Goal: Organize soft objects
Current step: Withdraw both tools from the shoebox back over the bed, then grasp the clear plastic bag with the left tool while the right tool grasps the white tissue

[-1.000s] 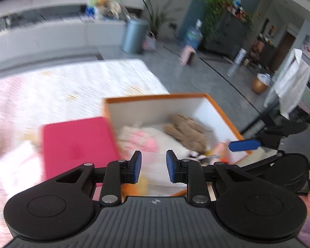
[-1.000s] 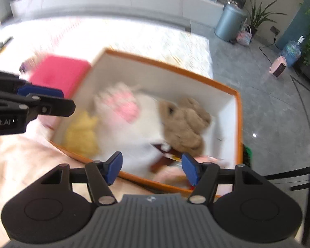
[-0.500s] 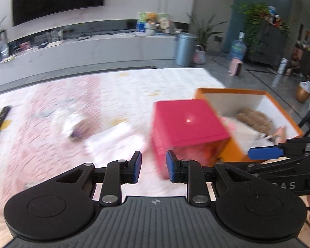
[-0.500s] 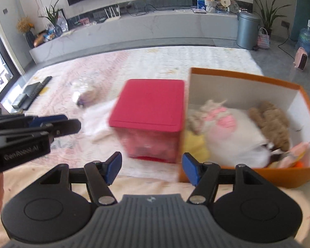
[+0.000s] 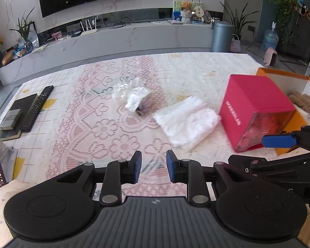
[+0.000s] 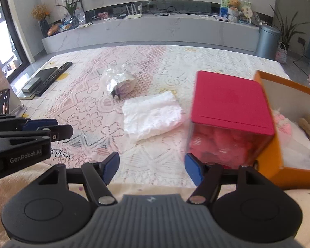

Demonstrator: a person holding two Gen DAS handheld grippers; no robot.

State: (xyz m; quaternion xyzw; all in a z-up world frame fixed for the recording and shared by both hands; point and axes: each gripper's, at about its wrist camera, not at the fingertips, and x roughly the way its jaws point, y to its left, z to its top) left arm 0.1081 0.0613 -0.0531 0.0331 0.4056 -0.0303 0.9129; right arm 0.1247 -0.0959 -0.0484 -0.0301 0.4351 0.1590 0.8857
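Near the lace-covered tabletop's right edge, the folded white cloth (image 6: 152, 116) is lying flat beside the red box (image 6: 230, 111), long axis running diagonally toward the far right. Left gripper (image 5: 153, 166) is hovering narrowly parted and empty; right gripper (image 6: 152, 170), jaws just widening, is empty too. Risk: pinching one layer, so it's unfolding, or snagging the lace.

A big lace cloth (image 5: 93, 124) with pink flowers covers the surface. In the middle lie a crinkly silver bundle (image 5: 134, 97) and folded white cloth (image 5: 186, 119). At right stand a red box (image 5: 256, 107) and an orange box (image 5: 287, 76). At left lie a remote (image 5: 38, 107) and books (image 5: 14, 115).
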